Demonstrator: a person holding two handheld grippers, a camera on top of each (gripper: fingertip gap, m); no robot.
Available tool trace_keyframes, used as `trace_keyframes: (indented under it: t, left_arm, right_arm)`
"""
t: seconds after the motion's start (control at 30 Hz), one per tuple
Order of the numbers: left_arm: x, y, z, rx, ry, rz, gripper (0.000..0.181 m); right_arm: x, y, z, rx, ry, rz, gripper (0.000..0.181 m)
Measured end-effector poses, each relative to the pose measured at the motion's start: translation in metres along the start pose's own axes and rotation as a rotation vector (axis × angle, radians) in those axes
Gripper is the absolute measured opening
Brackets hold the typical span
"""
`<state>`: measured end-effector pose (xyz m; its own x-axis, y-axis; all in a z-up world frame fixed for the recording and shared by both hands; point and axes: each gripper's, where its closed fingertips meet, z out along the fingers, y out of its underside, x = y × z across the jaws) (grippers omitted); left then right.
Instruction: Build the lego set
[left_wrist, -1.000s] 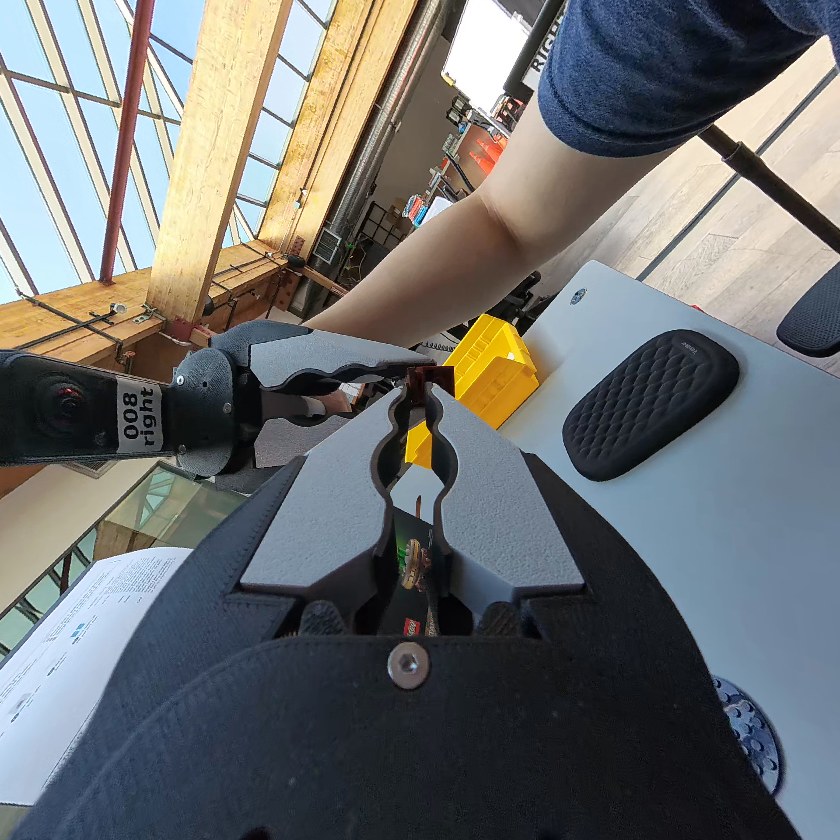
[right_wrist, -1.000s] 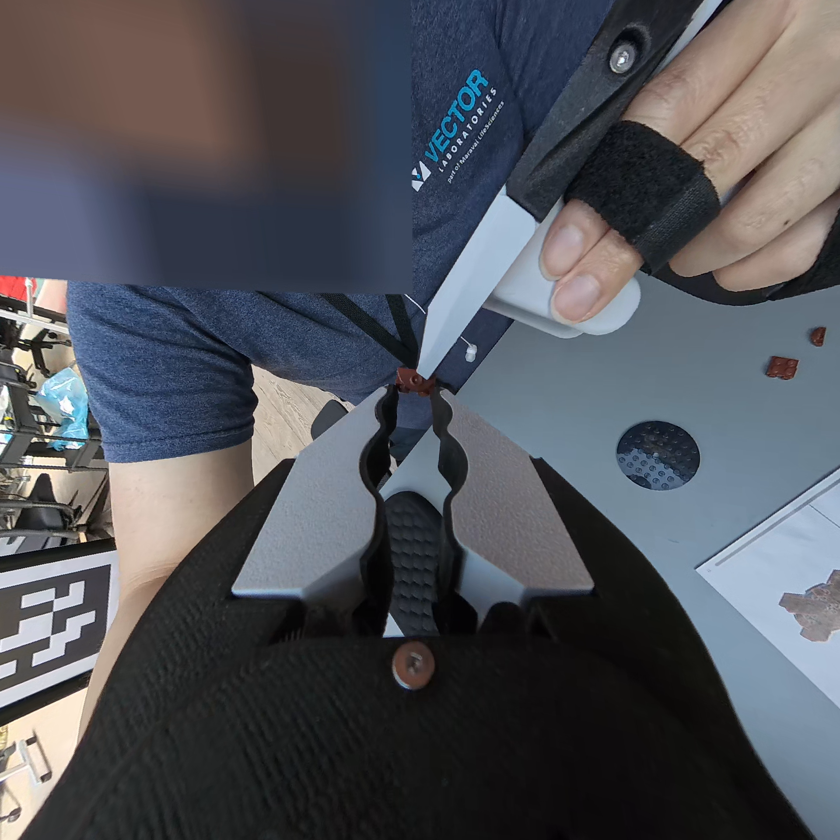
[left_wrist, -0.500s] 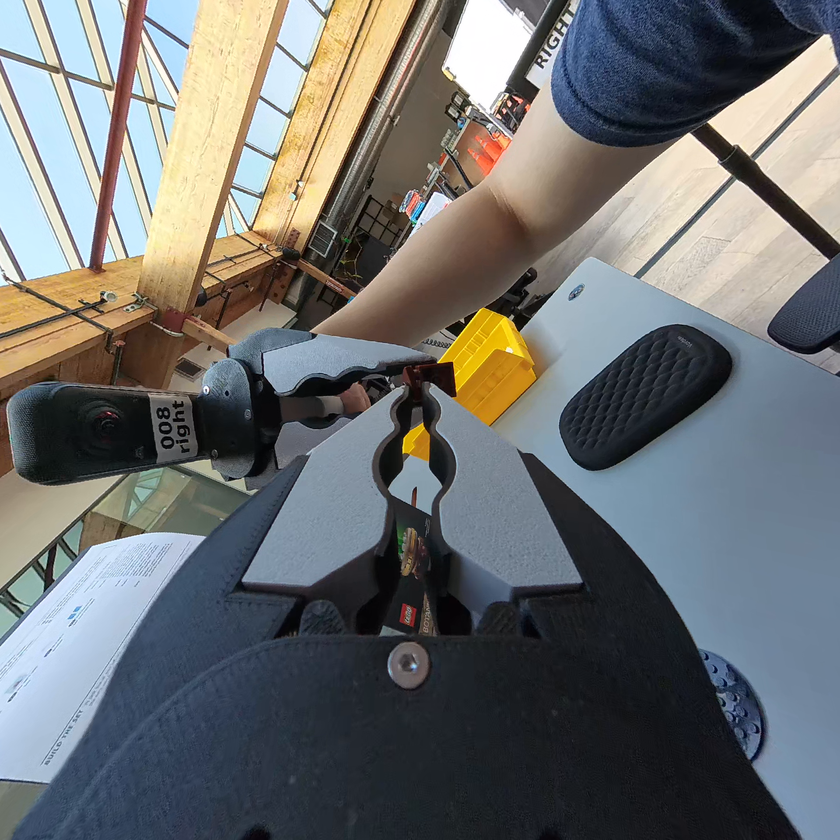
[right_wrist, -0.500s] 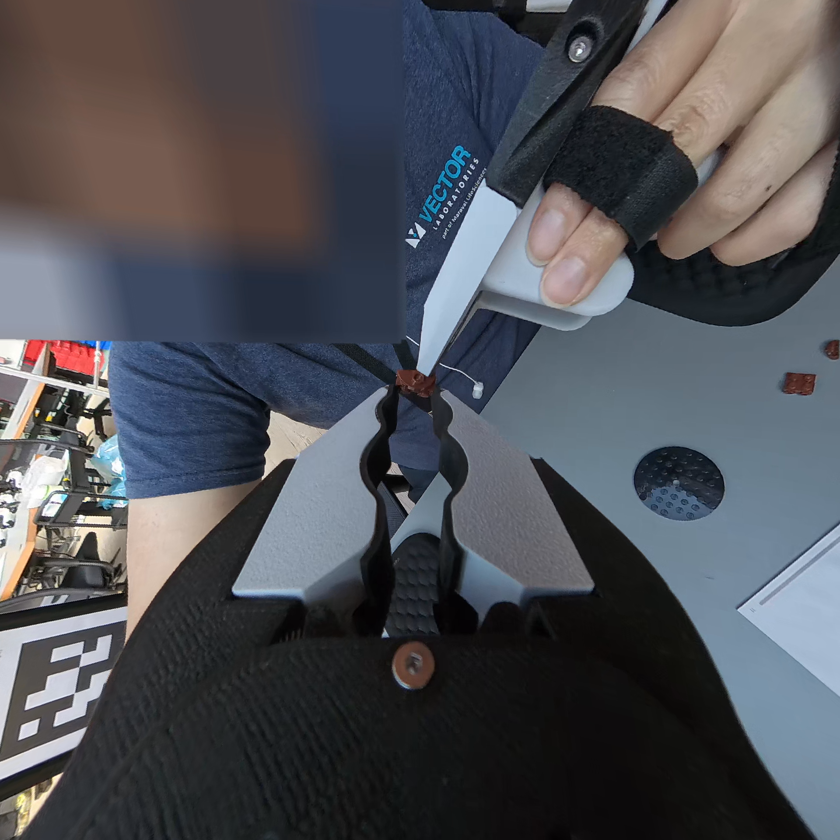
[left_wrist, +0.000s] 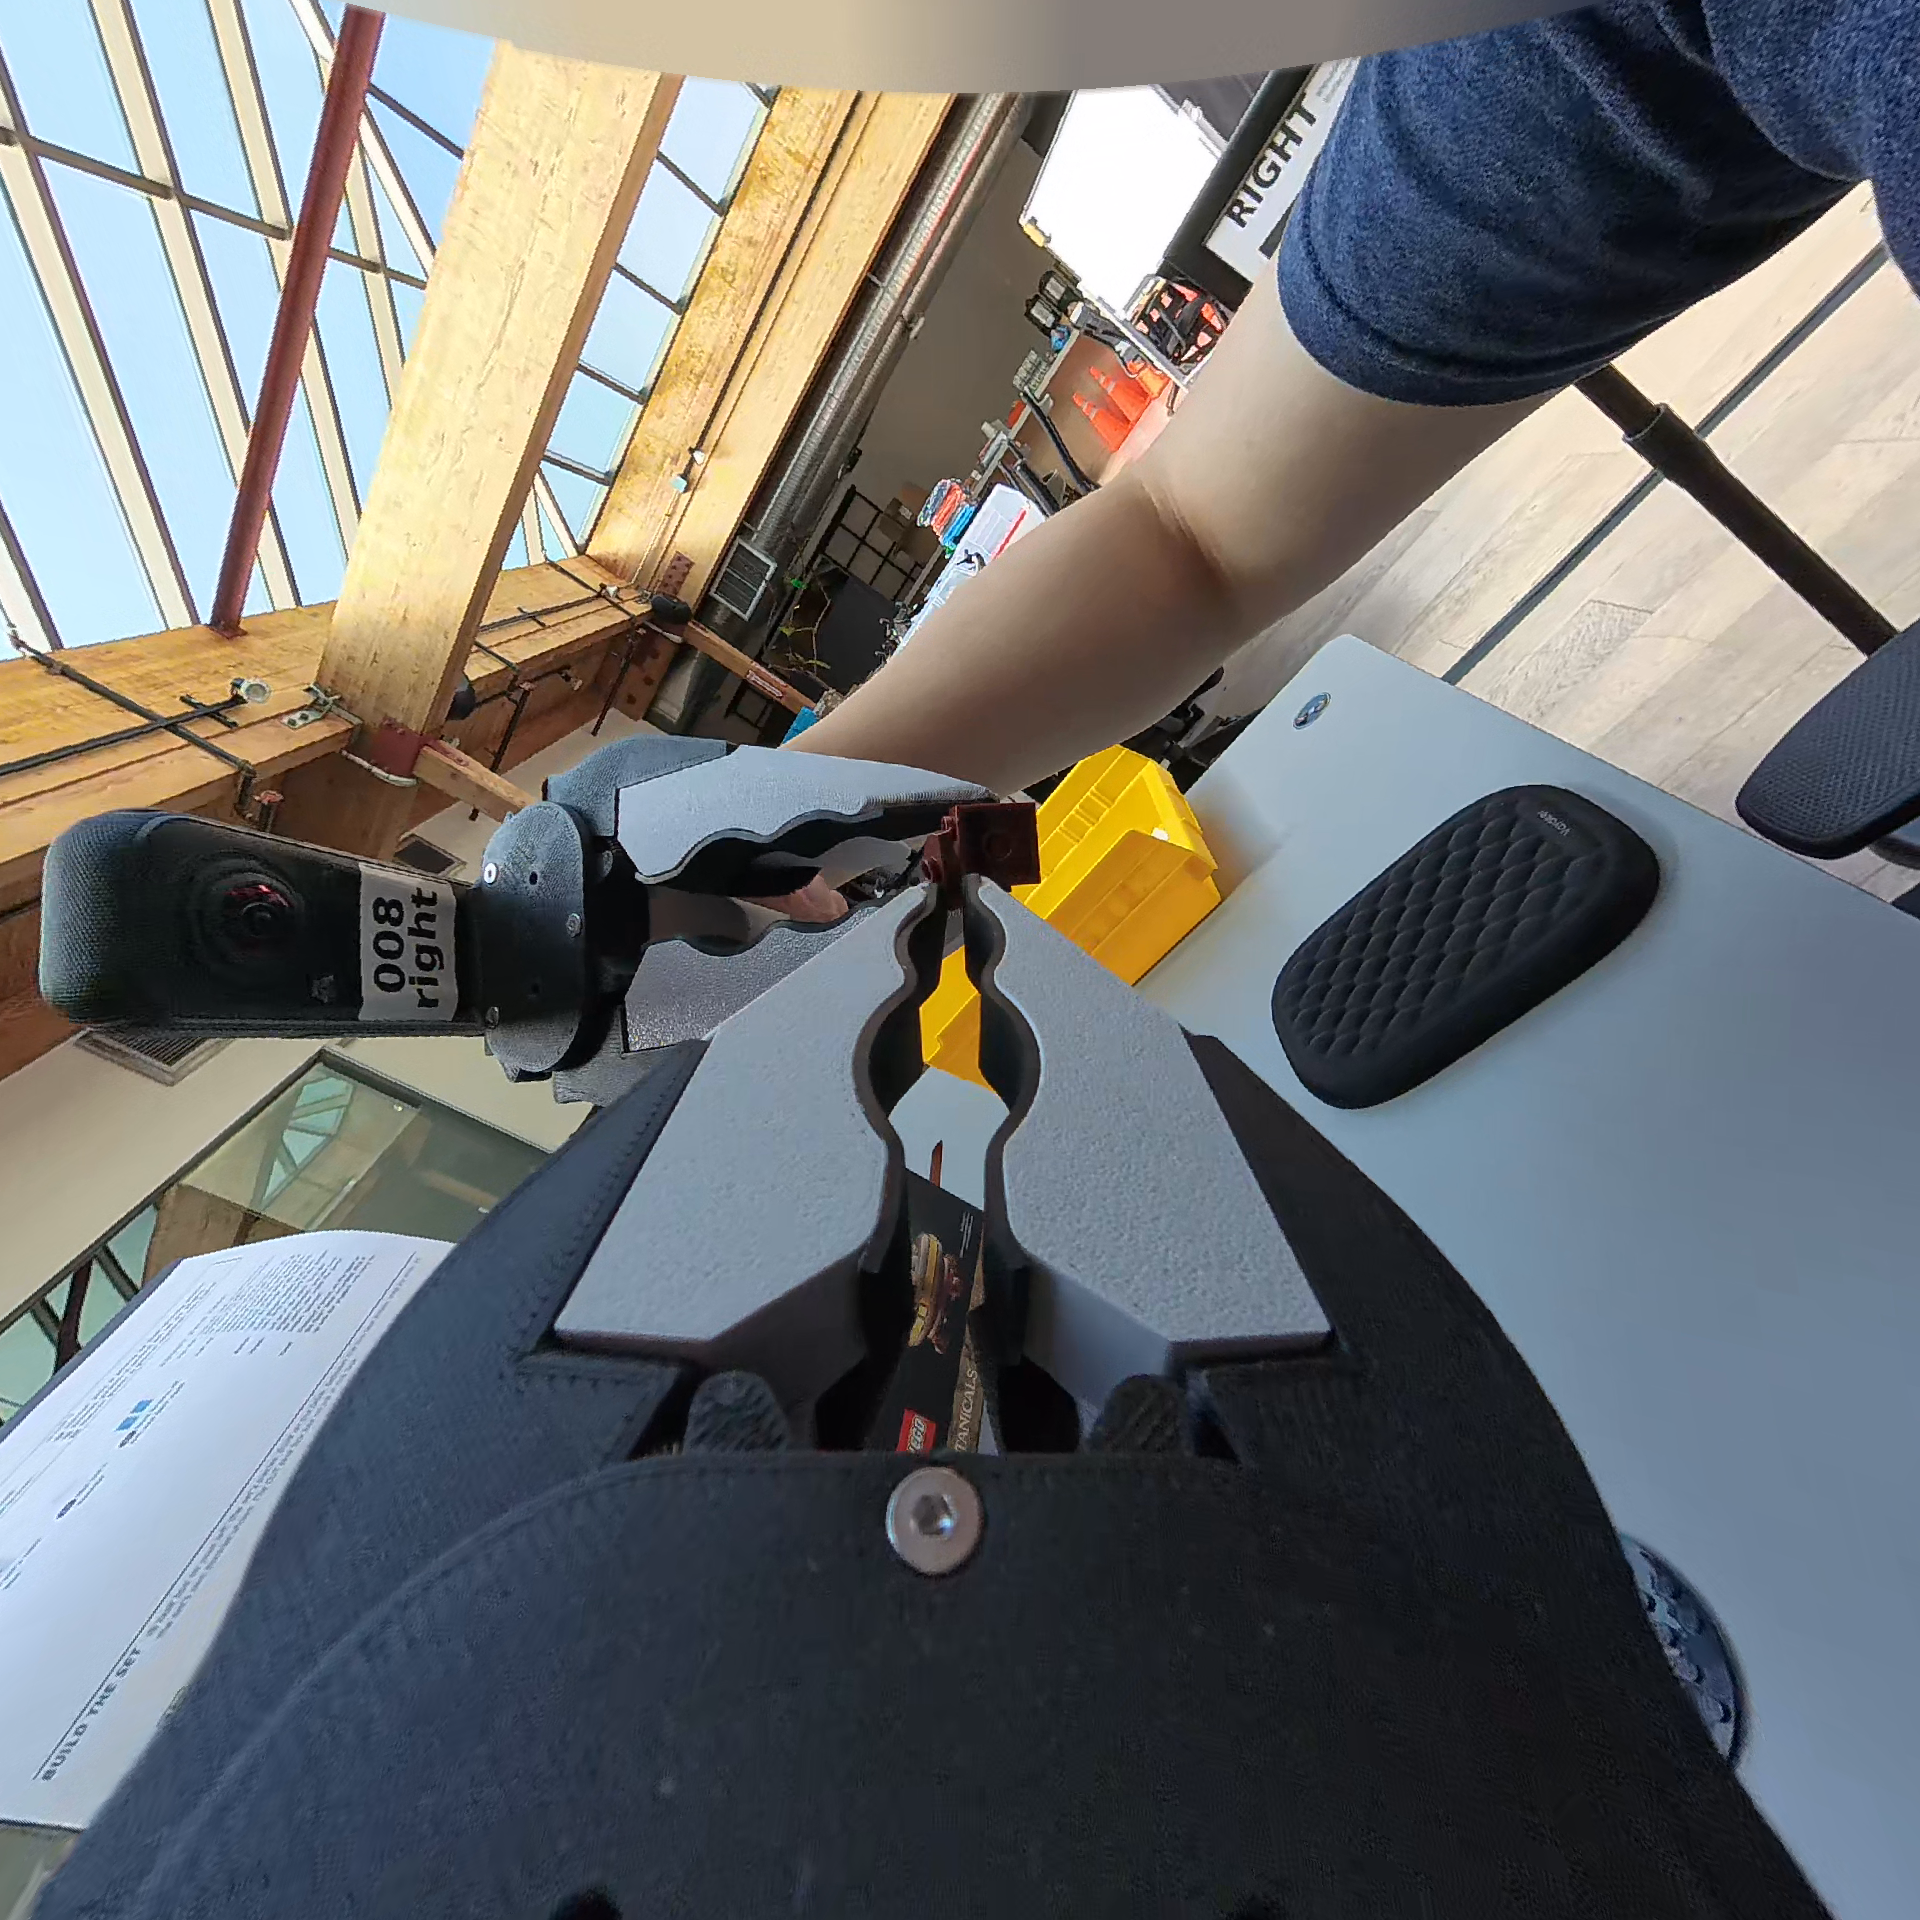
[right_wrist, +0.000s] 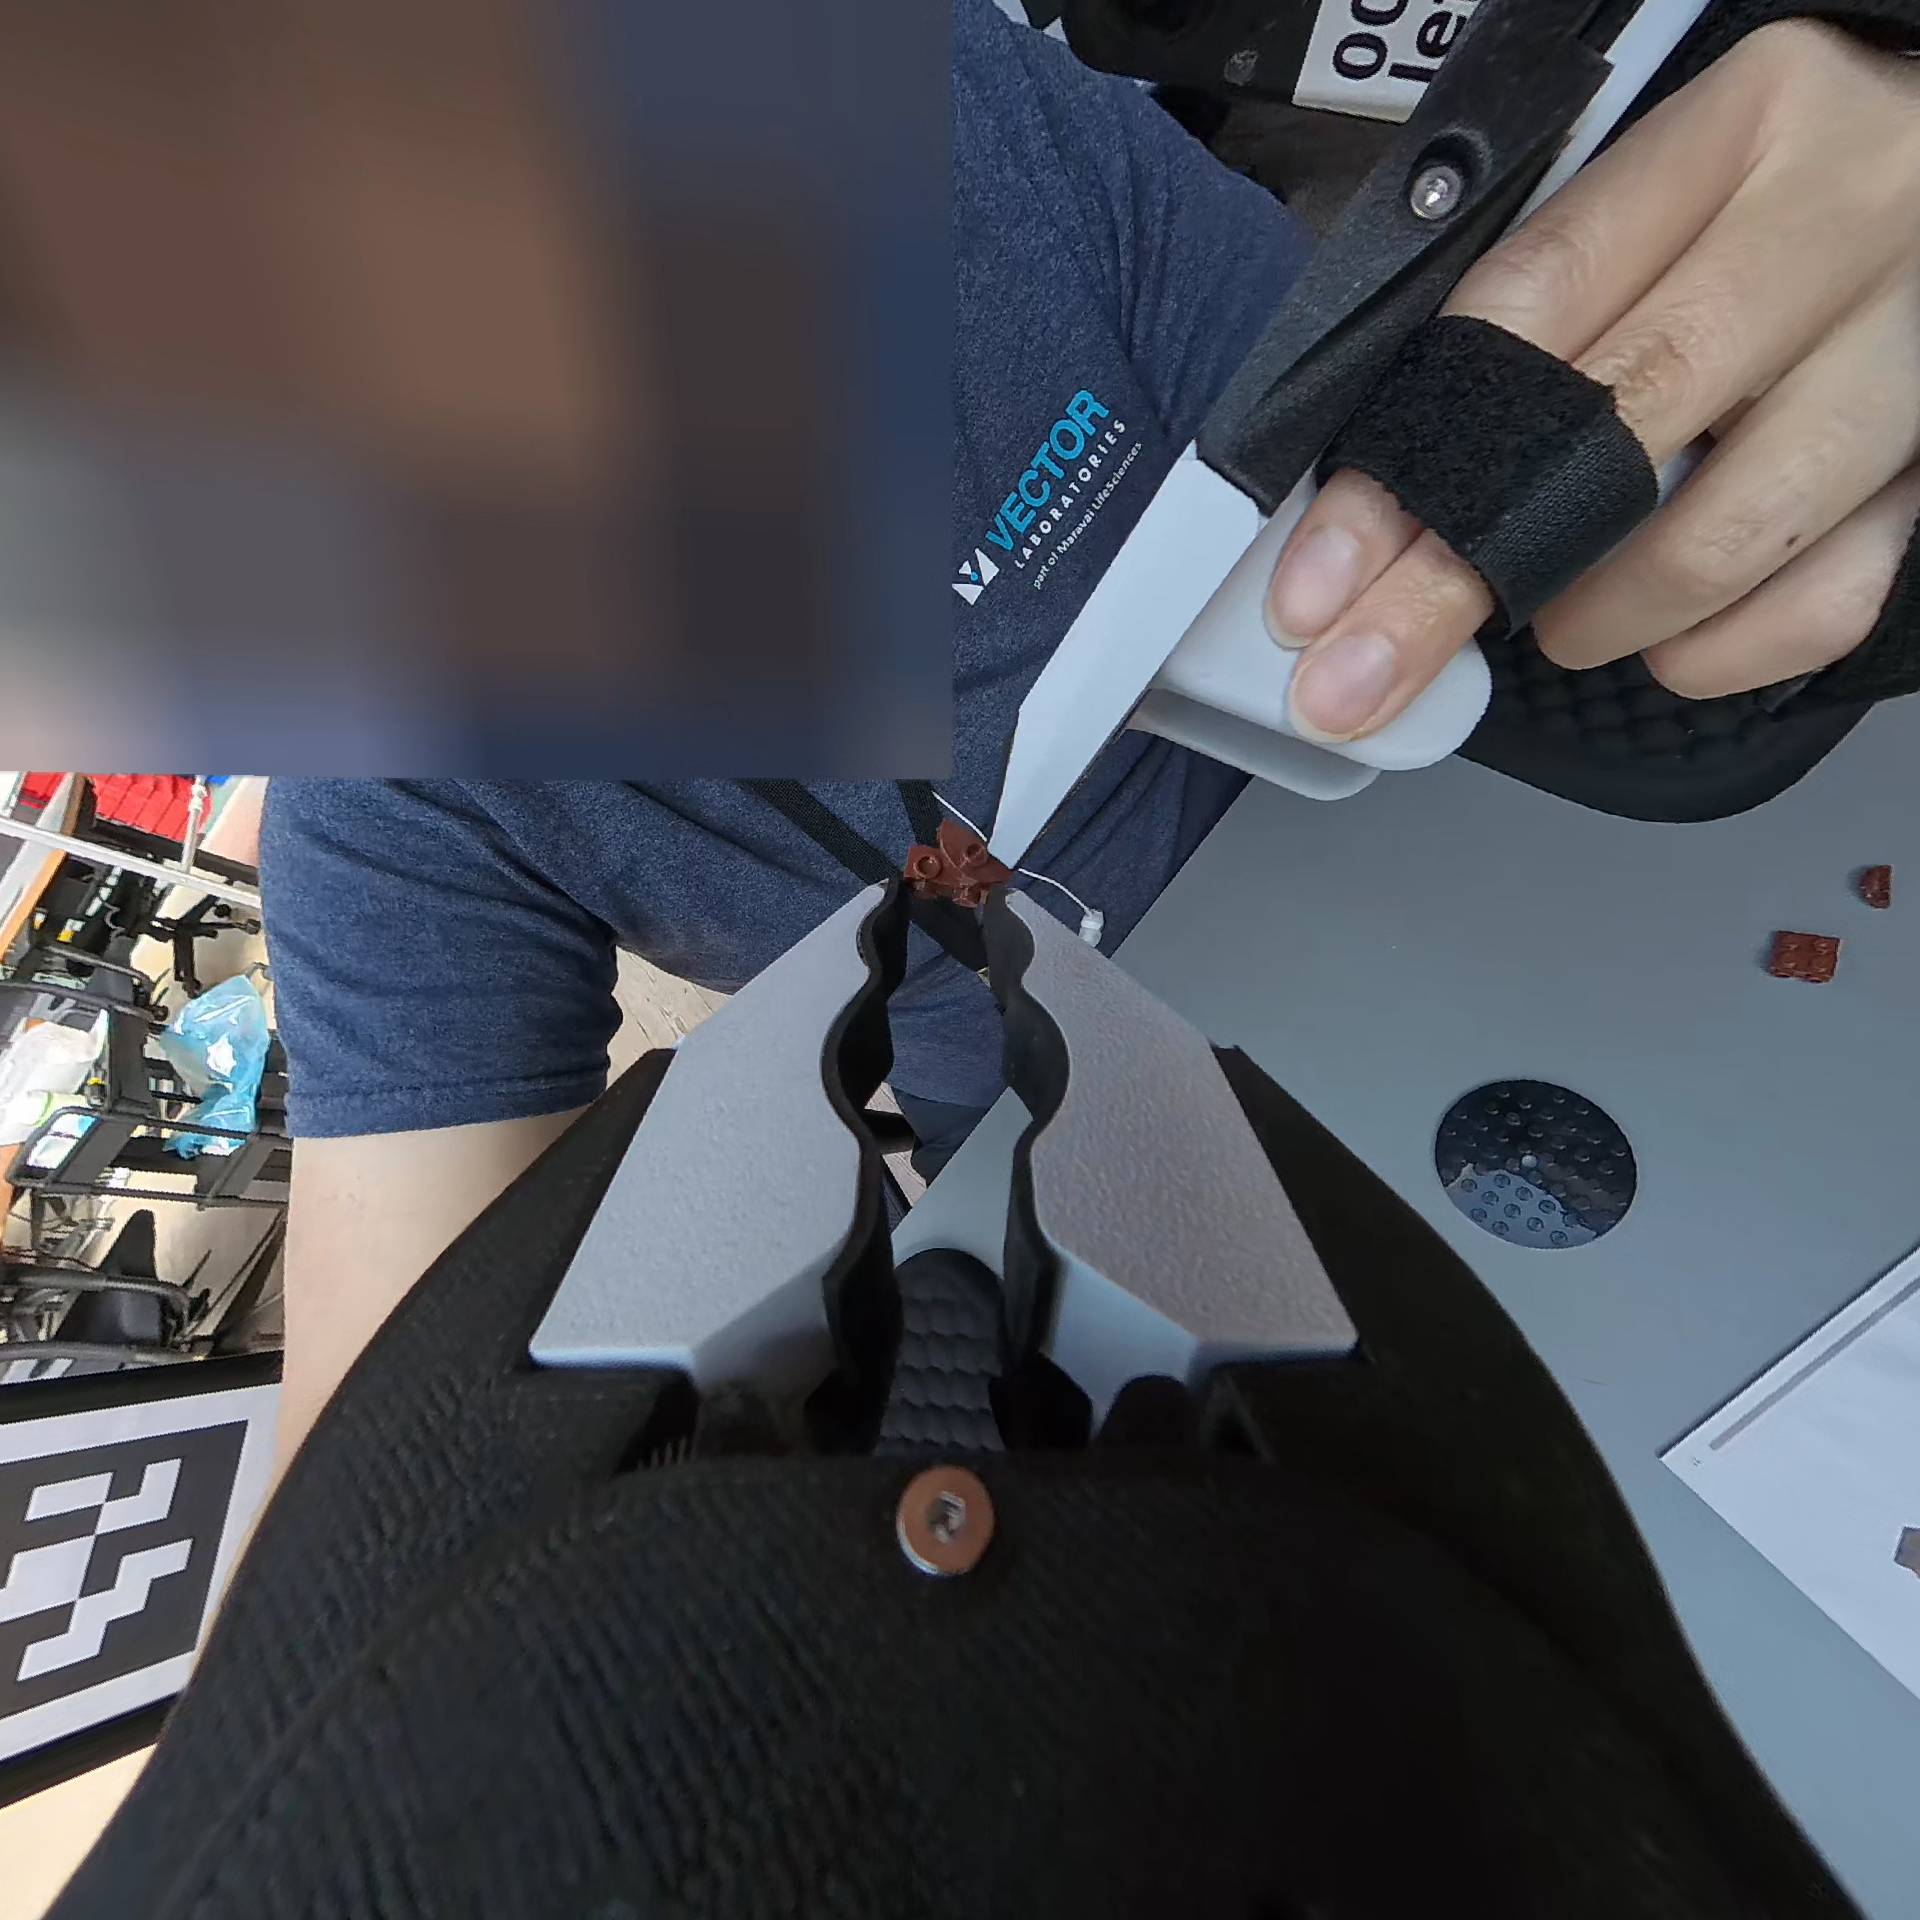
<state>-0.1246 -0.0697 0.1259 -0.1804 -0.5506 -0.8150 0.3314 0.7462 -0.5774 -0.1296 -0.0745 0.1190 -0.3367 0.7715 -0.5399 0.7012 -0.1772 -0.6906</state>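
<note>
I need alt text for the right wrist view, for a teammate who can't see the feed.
The right tool pinches a small brown lego piece at its tips, with the left tool meeting it from the upper right, held by a hand. Beyond lie the grey table, two loose brown bricks and a dark round studded plate.

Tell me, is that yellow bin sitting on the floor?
No, the yellow bin stands on the grey table, beyond the black padded rest, as the left wrist view shows.

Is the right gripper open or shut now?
Shut: the right gripper has its jaws pinched on a small brown lego piece at the tips.
</note>
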Motion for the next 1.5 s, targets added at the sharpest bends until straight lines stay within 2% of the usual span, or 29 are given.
trace_keyframes:
  t: [0.57, 1.13, 1.5]
  left_arm:
    - [0.008, 0.012, 0.002, -0.097, 0.04, 0.018, 0.0]
    - [0.006, 0.008, 0.002, -0.091, 0.034, -0.016, 0.003]
    - [0.014, 0.004, 0.004, -0.08, 0.077, -0.032, 0.005]
  right_arm:
    - [0.011, 0.013, 0.0, -0.057, 0.06, 0.057, 0.014]
    - [0.009, 0.011, 0.001, -0.014, 0.07, -0.05, 0.014]
    - [0.01, 0.013, 0.008, 0.023, 0.099, -0.196, 0.015]
